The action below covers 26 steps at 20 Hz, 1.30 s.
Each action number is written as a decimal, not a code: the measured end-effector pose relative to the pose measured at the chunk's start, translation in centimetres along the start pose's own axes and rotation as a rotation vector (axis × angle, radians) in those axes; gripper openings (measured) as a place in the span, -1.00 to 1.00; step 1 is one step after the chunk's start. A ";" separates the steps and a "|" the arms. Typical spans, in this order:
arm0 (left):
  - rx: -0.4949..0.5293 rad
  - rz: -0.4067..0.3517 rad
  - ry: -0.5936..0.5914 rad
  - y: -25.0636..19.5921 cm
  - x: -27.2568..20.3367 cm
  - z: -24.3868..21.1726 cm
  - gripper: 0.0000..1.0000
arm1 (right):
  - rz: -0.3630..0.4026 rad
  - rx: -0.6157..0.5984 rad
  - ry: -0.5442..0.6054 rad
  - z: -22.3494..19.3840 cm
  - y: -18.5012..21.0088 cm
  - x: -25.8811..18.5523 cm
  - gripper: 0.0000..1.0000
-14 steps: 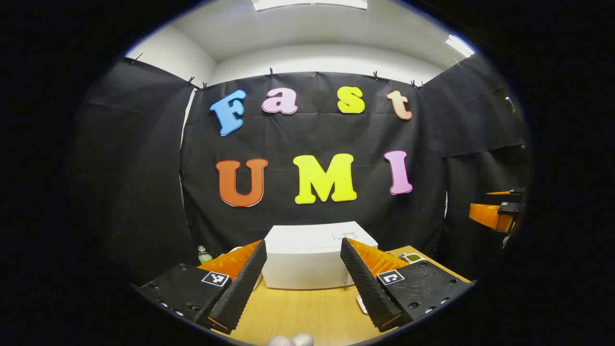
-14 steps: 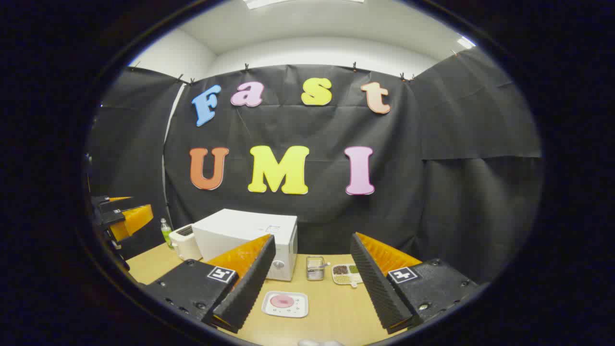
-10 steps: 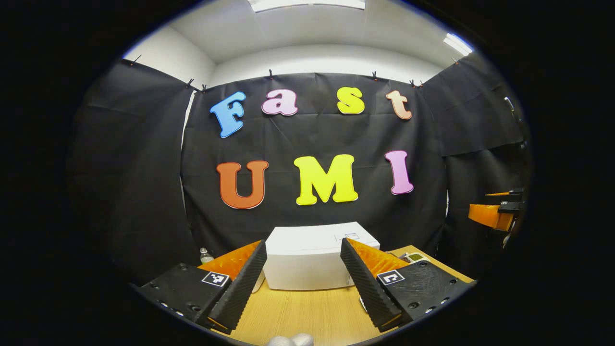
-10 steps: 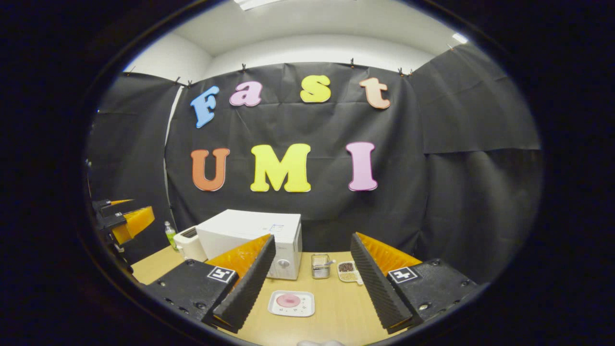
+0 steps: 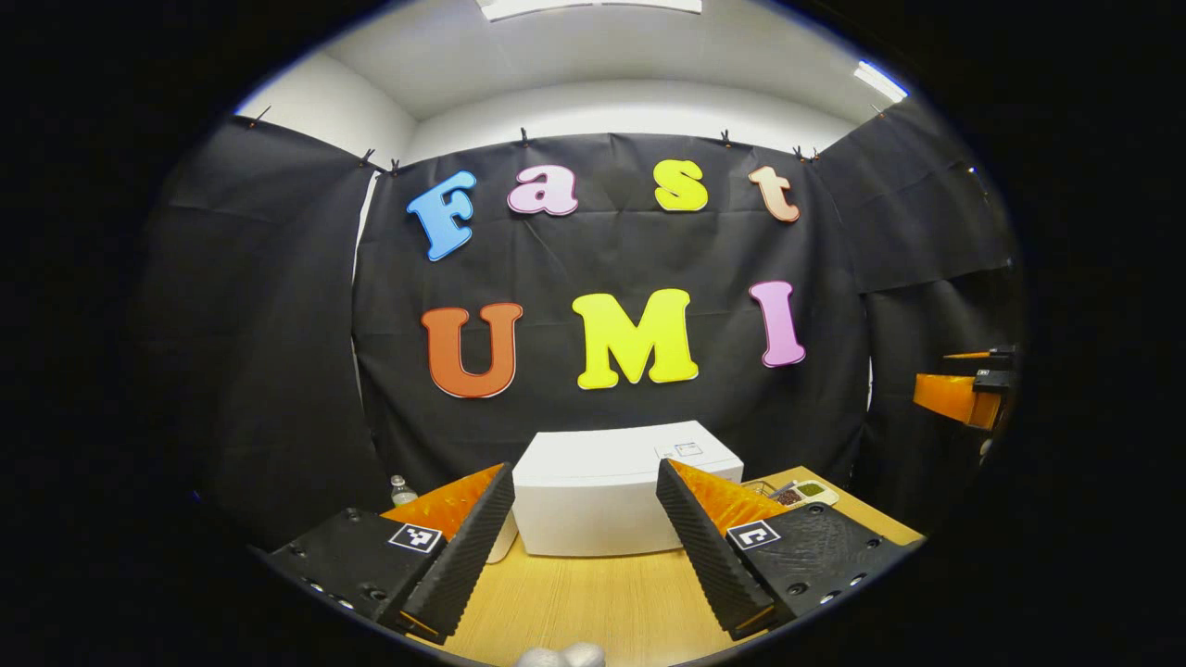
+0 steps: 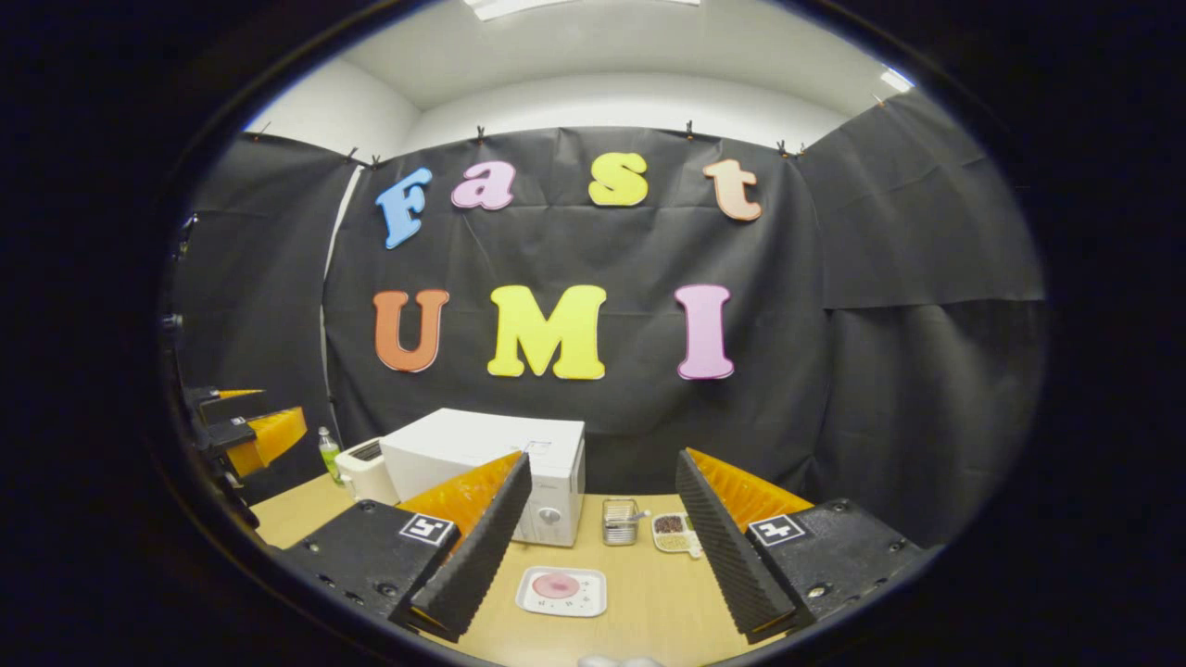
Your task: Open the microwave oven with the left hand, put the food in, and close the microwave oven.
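Wooden table — white microwave, food plate.

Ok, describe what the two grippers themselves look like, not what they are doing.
Both look alike. In the left gripper view, the left gripper has two wedge-shaped fingers with ribbed inner faces, each on a flat black base plate with screw holes and a small square black-and-white marker. In the right gripper view, the right gripper shows the same build.

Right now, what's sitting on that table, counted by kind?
Microwave: 1
Toaster: 1
Bottle: 1
Plate with food: 1
Wire holder: 1
Divided dish: 1
Total: 6
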<state>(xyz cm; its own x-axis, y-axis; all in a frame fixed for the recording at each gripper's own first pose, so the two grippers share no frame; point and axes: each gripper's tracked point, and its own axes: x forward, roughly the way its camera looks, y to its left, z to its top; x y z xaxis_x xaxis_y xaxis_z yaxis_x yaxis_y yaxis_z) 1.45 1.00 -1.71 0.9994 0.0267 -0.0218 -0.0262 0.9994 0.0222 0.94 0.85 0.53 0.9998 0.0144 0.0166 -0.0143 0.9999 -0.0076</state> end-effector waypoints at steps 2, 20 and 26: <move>-0.008 0.001 0.003 -0.5 1.3 -1.0 0.91 | 0.000 -0.002 0.000 0.0 -0.1 0.2 1.00; -0.024 -0.092 0.187 -17.0 23.1 -22.4 0.92 | -0.125 -0.009 0.086 -0.3 -8.4 0.5 1.00; -0.041 -0.066 0.188 -17.7 26.0 -24.3 0.75 | -0.178 -0.059 0.140 -1.7 -11.3 -0.5 1.00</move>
<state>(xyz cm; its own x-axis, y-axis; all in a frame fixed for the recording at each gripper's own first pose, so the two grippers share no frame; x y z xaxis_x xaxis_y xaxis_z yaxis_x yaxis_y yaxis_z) 27.34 -15.51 -26.94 0.9774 -0.0391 -0.2077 0.0344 0.9991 -0.0264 0.64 -10.49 -1.10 0.9791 -0.1670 -0.1160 0.1589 0.9844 -0.0753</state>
